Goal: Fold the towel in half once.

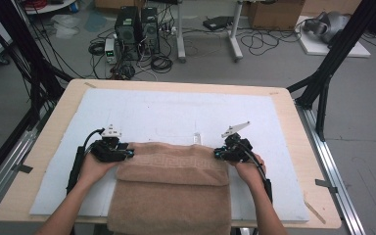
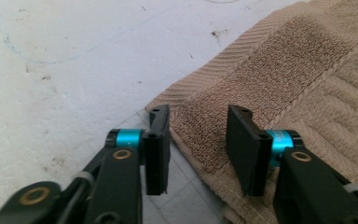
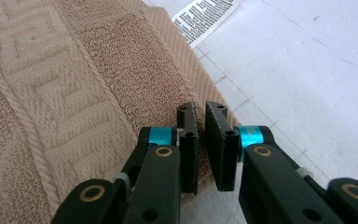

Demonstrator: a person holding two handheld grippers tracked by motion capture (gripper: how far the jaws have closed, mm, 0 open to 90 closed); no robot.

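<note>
At the lower middle of the high view you have a tan towel (image 1: pixel 171 188) with a woven key-pattern band and ribbed stripes. It lies on a pale blue-white mat (image 1: pixel 176 115) over a light wood table (image 1: pixel 298 127). Your grippers, left (image 2: pixel 198 140) and right (image 3: pixel 201 140), are black with turquoise collars and brass rivets. The towel's label (image 3: pixel 205 16), upper middle, is white with black print.

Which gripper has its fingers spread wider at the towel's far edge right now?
The left gripper: its fingers stand well apart astride a corner of the towel, not pressing it. The right gripper has its fingers nearly together at the other corner.
</note>
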